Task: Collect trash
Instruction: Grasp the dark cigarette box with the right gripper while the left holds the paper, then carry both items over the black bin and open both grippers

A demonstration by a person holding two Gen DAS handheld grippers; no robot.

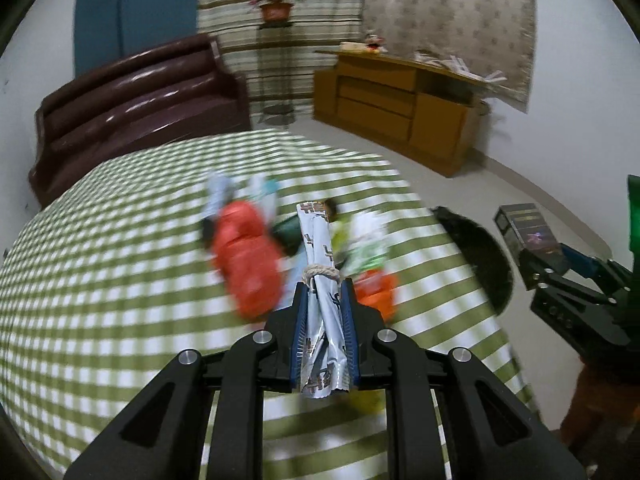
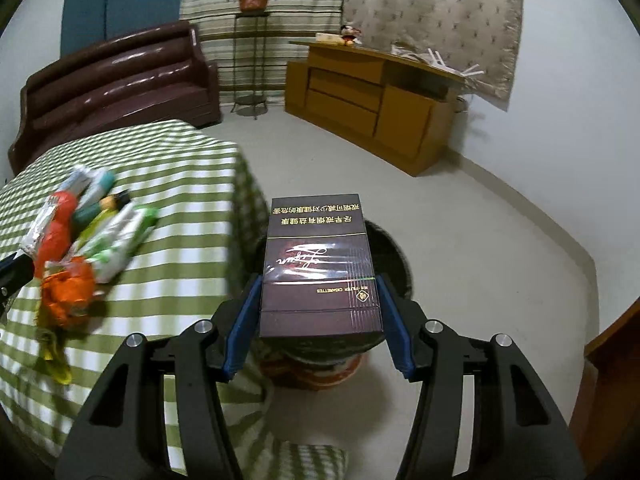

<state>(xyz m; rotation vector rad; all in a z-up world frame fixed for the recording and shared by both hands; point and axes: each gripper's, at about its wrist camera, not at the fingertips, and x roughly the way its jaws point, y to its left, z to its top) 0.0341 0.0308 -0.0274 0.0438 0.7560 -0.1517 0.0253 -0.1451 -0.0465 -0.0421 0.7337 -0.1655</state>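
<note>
My left gripper (image 1: 323, 292) is shut on a silver foil wrapper (image 1: 320, 280) tied with string, held above the green checked table (image 1: 100, 264). More wrappers lie on the table: a red one (image 1: 244, 260), an orange one (image 1: 376, 292) and green-white ones (image 1: 366, 248); they also show in the right wrist view (image 2: 80, 240). My right gripper (image 2: 318, 292) is shut on a dark maroon cigarette pack (image 2: 318, 272), held over a round black bin (image 2: 394, 264) on the floor beside the table. That pack also shows in the left wrist view (image 1: 528, 232).
A brown leather sofa (image 2: 112, 80) stands behind the table. A wooden cabinet (image 2: 372, 100) stands against the far wall, with a plant stand (image 2: 250, 52) next to it. A wooden furniture edge (image 2: 608, 368) is at the right.
</note>
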